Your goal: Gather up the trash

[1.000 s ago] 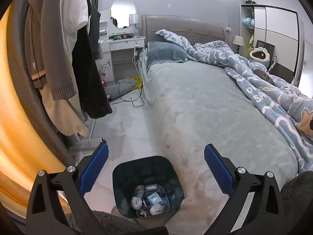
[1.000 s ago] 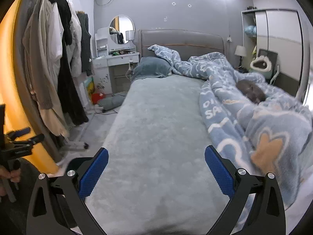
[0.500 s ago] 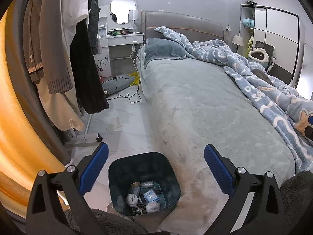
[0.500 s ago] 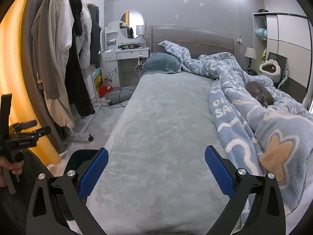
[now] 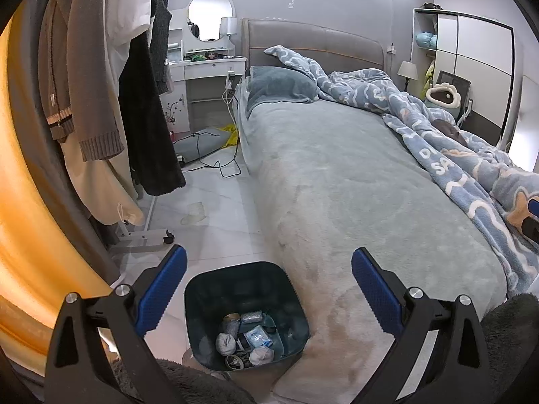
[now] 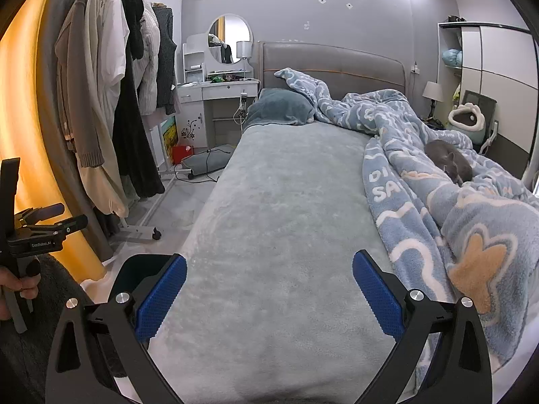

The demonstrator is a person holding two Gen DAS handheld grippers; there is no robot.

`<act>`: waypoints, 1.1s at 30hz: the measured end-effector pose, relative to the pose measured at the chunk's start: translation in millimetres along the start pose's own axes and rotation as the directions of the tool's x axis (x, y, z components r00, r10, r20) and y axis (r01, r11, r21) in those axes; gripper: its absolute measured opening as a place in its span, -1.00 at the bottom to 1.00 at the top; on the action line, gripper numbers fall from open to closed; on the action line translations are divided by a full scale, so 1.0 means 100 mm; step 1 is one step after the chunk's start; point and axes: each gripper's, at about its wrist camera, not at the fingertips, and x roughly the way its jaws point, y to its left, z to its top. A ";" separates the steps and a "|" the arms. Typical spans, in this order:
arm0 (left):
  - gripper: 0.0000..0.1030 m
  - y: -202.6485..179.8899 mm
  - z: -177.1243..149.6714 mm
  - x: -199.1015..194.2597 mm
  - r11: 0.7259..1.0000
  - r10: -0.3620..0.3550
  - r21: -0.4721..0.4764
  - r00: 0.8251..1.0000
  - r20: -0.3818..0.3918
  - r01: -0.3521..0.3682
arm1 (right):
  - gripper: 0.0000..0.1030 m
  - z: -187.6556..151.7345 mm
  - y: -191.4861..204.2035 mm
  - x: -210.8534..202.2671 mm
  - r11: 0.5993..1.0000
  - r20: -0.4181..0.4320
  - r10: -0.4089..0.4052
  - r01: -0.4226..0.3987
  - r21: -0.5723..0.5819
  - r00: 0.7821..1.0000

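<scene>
Both claws are hanging wide apart and holding nothing. The left claw (image 5: pixel 268 279) is floating right above the trash bin (image 5: pixel 246 316) on the floor beside the bed (image 5: pixel 353 195), nearer than the right claw (image 6: pixel 269 284), which is pointing over the bed.

Each hand-held gripper, the left (image 5: pixel 268 289) and the right (image 6: pixel 269 294), has two black angular arms with triangular cut-outs, each tipped with a blue finely ribbed pad (image 5: pixel 161 291), and silver round screws (image 5: pixel 120 290) at the joints. In the right wrist view the left one shows from the side (image 6: pixel 40 229): black frame, white lettering, a grey handle in the person's hand (image 6: pixel 15 282). A dark fuzzy sleeve (image 5: pixel 505 330) lies beside the arms.
</scene>
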 end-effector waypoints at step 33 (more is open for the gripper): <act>0.94 -0.01 0.00 -0.01 1.000 -0.002 -0.002 1.000 -0.001 0.002 | 0.93 0.01 0.01 0.01 1.000 0.002 0.007 -0.007 0.016 1.000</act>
